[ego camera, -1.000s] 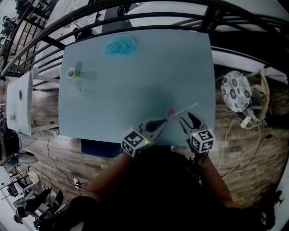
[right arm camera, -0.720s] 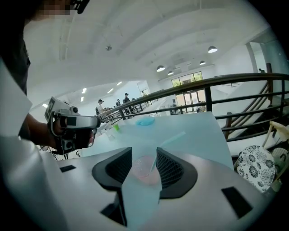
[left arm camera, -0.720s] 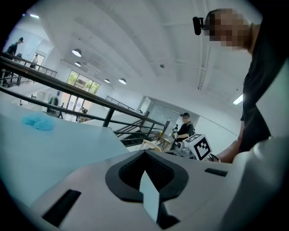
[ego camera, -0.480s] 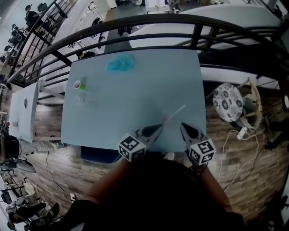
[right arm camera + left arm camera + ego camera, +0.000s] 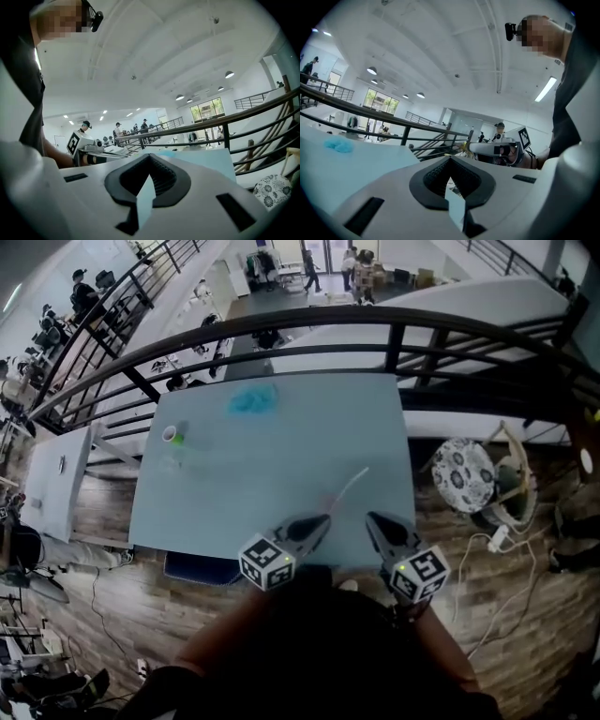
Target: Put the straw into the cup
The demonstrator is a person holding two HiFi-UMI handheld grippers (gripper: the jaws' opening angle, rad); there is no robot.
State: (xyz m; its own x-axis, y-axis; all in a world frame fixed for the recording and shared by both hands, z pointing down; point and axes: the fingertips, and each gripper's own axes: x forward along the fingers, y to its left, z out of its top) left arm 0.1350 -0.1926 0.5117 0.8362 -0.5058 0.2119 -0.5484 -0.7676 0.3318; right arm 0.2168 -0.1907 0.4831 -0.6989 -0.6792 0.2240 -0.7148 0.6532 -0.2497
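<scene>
Counts: 1 pale blue-grey counter [image 5: 281, 460]. On it: 1 thin white straw [image 5: 352, 484], 1 small green cup with a white rim [image 5: 172, 435], maybe 1 clear cup [image 5: 170, 462] just beside it (too faint to confirm), 1 crumpled blue cloth [image 5: 253, 400]. 2 claws: left claw [image 5: 325, 518], right claw [image 5: 369, 517]. 1 round black-and-white patterned stool [image 5: 462, 474].

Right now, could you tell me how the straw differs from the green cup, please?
The straw is long, thin and pale; the green cup is short, round and white-rimmed. The straw slants out from the left tongs, which seem to grip it; the green cup stands free, apparently upright, near the far left corner of the table. Both look small beside it.
</scene>
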